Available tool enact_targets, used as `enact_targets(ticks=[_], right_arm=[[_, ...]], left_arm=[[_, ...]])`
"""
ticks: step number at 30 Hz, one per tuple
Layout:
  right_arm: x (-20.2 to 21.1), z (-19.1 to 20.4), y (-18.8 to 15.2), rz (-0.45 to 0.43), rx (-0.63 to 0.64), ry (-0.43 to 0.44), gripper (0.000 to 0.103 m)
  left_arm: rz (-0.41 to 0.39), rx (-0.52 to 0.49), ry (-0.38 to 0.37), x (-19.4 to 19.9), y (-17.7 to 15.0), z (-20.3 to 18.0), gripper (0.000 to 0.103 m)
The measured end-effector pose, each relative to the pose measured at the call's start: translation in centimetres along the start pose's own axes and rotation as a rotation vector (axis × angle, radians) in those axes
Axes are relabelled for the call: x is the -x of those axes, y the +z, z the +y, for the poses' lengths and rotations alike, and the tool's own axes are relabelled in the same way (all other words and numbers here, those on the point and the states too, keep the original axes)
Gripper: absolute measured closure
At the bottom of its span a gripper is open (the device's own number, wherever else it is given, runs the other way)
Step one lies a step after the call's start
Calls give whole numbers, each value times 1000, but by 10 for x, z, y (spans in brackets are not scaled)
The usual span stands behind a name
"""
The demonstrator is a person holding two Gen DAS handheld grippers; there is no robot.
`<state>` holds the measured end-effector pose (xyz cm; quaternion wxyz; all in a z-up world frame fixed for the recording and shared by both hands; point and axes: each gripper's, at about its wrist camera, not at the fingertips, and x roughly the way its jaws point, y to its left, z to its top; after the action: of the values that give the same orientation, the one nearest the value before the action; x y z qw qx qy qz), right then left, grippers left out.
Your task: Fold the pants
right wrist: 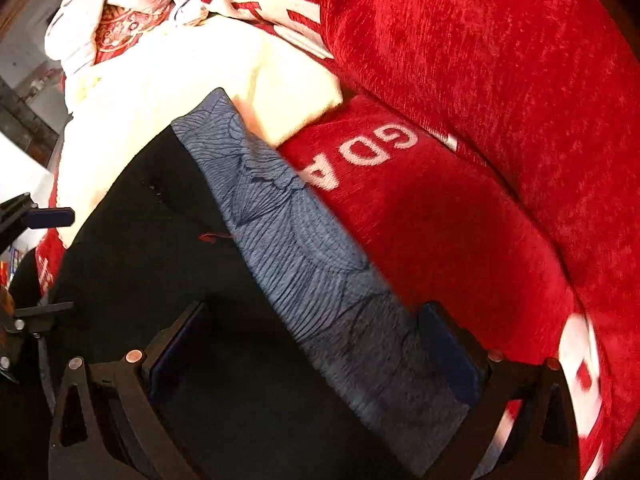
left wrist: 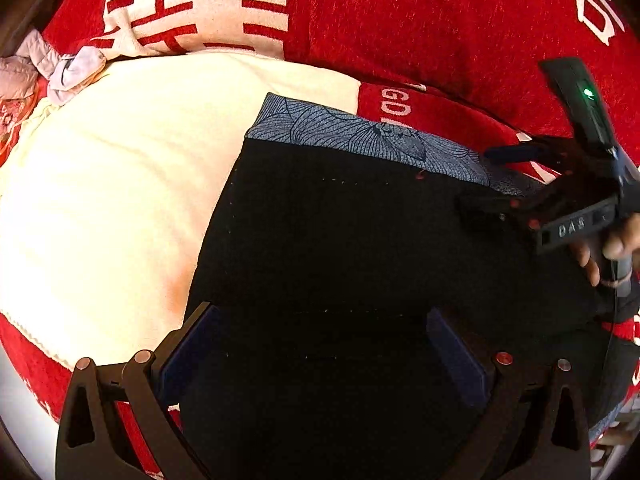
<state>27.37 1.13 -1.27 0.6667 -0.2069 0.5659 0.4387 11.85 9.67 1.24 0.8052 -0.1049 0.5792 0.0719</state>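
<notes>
Black pants with a blue patterned band, laid on a red and cream cover.
The pants (left wrist: 360, 240) lie flat below both tools; the band (right wrist: 288, 232) runs along their far edge. Left gripper (left wrist: 320, 344) and right gripper (right wrist: 316, 340) have fingers spread, pinching nothing.

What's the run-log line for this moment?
task: fold pants | left gripper: open over black pants | right gripper: open over blue patterned band | surface: red blanket
</notes>
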Motion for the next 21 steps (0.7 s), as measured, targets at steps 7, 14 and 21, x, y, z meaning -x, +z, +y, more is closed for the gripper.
enact_targets(ticks=[7,14,21], right_arm=[[11,12,3,11,26,64,62],[53,64,-23,-112,115,-162,91],[85,117,-72,-230,161,-267,91]], left_arm=[[9,23,-78,0,14,-6,0],[37,143,-205,6,40,4,0],[48,301,-277,14,65,11,0]])
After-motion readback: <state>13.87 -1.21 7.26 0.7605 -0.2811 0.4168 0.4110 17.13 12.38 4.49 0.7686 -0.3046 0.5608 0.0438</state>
